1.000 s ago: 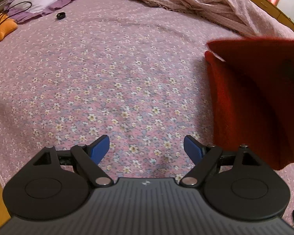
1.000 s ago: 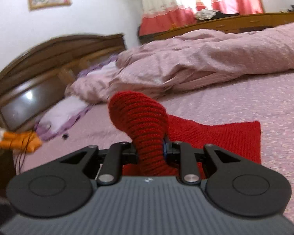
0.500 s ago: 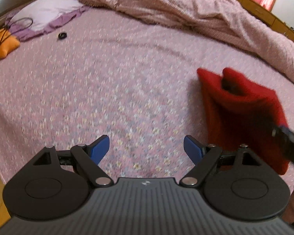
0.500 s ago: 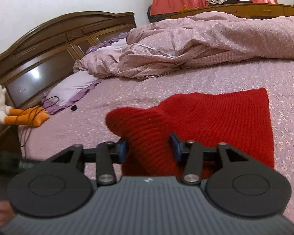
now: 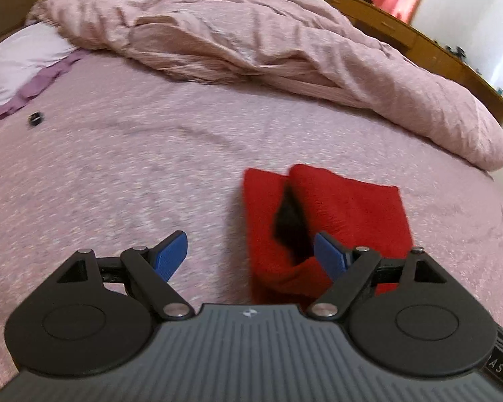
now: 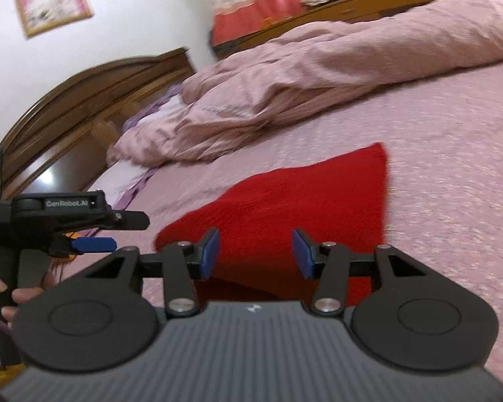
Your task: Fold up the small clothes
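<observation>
A red knitted garment [image 5: 345, 214] lies folded over on the pink floral bedsheet [image 5: 124, 174], its top layer gaping with a dark opening on the left. It also shows in the right wrist view [image 6: 301, 201] as a flat red patch. My left gripper [image 5: 251, 253] is open and empty, its right blue pad at the garment's near left edge. My right gripper [image 6: 255, 254] is open and empty, just above the garment's near edge. The left gripper also shows in the right wrist view [image 6: 94, 231], at the left.
A rumpled pink duvet [image 5: 285, 43] is heaped across the far side of the bed. A white and purple pillow [image 5: 20, 60] and a small black object [image 5: 35, 119] lie at the left. A wooden headboard [image 6: 67, 114] stands behind.
My right gripper has opened and let go of the red garment, which now lies folded on the bed. My left gripper has moved in toward the garment's left edge.
</observation>
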`<state>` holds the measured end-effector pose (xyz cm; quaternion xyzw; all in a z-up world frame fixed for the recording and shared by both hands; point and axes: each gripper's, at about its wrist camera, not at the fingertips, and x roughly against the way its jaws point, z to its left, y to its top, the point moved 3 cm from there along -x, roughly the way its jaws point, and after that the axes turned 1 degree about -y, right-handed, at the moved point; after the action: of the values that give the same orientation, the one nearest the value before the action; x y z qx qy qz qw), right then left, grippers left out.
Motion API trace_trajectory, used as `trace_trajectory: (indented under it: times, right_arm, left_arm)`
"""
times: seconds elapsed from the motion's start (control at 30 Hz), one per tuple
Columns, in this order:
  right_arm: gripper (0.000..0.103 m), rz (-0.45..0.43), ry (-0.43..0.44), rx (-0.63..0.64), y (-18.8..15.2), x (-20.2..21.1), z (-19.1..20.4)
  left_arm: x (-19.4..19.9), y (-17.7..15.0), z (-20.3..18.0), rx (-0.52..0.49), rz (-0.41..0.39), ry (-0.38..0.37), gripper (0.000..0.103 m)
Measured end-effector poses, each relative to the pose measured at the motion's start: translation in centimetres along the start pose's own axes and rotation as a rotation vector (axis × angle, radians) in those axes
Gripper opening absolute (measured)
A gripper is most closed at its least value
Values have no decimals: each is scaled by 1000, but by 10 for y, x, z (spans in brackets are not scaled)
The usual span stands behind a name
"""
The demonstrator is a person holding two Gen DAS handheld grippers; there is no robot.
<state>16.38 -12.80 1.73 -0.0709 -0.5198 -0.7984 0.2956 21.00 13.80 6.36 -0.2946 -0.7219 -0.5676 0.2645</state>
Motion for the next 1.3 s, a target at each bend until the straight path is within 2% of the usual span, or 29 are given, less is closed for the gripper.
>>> trace_trajectory:
  times: [0.17,0.37,0.6,0.67,0.7,0.73,0.83,0.93,1.1,1.2,1.3]
  right_arm:
    - [52,-13,-61,-84,-2,4,-32]
    - [52,-6,-101,-165,-8,1,-62]
    - [52,14,-121,-232,-13,-11,-85]
    - [52,22,-140,-235,-13,-17,-90]
    - [53,21,-141,-239,-12,-20,-92]
    - [53,16,-138,-247,-10,-22,-95]
    - [55,15,-146,-272,-4,-30,-102]
    - [55,22,-121,-312,-1,-39,-108]
    - [54,36,1,-302,6,-52,-95]
    - [53,45,35,-227,9,-57,-73]
    - [53,64,51,-146,12,-62,-51]
  left_arm:
    - [-28,0,-30,-54,21,-22,86]
    - [-57,-7,-44,-94,32,-21,82]
    - [-82,-16,-44,-58,52,-57,72]
    - [-86,-16,-44,-44,58,-76,64]
    - [-87,-17,-44,-37,59,-90,56]
    - [-87,-17,-45,-33,60,-104,43]
    - [-81,-16,-47,-42,41,-138,29]
    - [-69,-13,-43,-35,7,-163,25]
    - [-46,-11,-26,9,-48,-190,24]
    - [-39,-15,-10,32,-65,-153,24]
    - [-41,-24,10,73,-41,-123,24]
